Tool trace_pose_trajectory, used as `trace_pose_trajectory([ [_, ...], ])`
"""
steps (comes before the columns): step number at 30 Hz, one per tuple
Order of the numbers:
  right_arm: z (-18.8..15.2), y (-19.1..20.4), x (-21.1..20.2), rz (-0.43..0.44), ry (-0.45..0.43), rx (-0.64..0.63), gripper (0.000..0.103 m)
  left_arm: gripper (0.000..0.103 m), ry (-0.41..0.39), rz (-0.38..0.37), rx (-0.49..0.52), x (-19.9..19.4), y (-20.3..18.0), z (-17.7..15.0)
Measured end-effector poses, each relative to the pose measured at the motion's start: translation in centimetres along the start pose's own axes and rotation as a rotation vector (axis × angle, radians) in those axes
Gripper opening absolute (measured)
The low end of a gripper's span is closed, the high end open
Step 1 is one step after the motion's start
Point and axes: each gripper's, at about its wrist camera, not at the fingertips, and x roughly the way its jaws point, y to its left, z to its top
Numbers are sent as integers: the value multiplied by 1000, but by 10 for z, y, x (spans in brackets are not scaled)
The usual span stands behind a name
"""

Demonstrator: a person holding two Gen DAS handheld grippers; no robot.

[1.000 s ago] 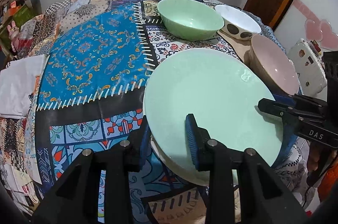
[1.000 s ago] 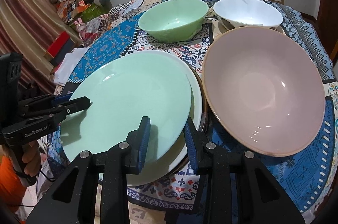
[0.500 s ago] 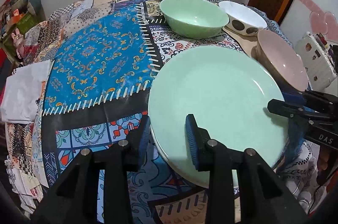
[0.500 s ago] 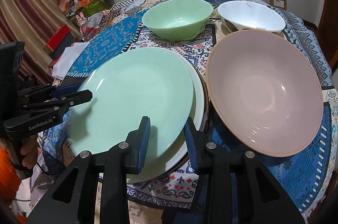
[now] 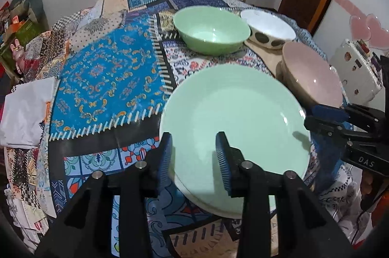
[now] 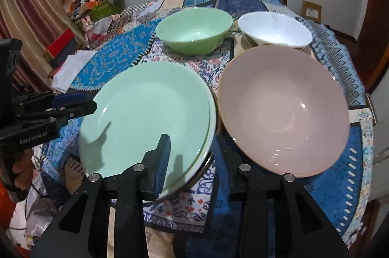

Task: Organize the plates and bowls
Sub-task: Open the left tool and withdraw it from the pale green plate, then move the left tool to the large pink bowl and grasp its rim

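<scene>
The round pale-green plate [image 6: 145,116] now tops the near stack, both the left gripper [image 5: 194,155] and the right gripper [image 6: 190,158] have just been opening off its rim and hold nothing, while the green glazed bowl [image 6: 194,31], white bowl [image 6: 274,30] and wide pink bowl [image 6: 284,112] sit unstacked.

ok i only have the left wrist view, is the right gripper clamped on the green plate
Observer: No. The right gripper has just been opening its jaws. The rim of the green plate runs between them, and neither pad presses on it.
Operator: and the pink bowl, i only see it side on, anything in it
Observer: Nothing. The right wrist view looks straight into the pink bowl, and its whole inside is bare.
</scene>
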Motion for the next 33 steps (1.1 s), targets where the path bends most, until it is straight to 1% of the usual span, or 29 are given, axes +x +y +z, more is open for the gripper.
trace_pose_trajectory([
  [3,2,-4,-13,-14,-34,4,35,49,-45,11,-2,-12,-4,6],
  [4,3,-5,-17,-21,-47,4,38,51,-59,11,-2,-15,-6,8],
  [5,6,-7,-21,-26,-62,6,43,54,-74,7,-1,-19,-8,12],
  [7,10,-11,-30,-35,-93,13,50,62,-101,-6,11,-27,-14,17],
  [8,11,-13,-34,-44,-108,15,53,70,-115,-13,24,-31,-19,21],
  [9,13,-16,-38,-59,-124,15,55,75,-125,-13,32,-33,-23,24],
  [10,15,-19,-42,-69,-138,18,59,77,-141,-11,42,-36,-27,26],
  [11,16,-22,-45,-82,-149,20,63,81,-159,-10,50,-38,-32,30],
  [12,17,-26,-48,-95,-161,25,65,86,-174,-12,57,-40,-37,33],
  [14,18,-34,-52,-110,-179,42,69,90,-188,-23,68,-39,-46,38],
  [21,20,-61,-56,-176,-195,75,71,90,-166,-62,103,-17,-74,58],
  [22,20,-64,-55,-181,-194,81,73,90,-163,-65,107,-12,-78,61],
  [25,20,-78,-53,-194,-192,103,73,90,-159,-65,124,3,-91,67],
  [31,15,-99,-42,-213,-173,128,73,90,-99,-85,156,39,-111,77],
  [32,14,-101,-40,-210,-168,133,73,88,-84,-91,161,45,-115,78],
  [33,12,-105,-37,-206,-166,140,73,84,-70,-98,165,50,-118,78],
])
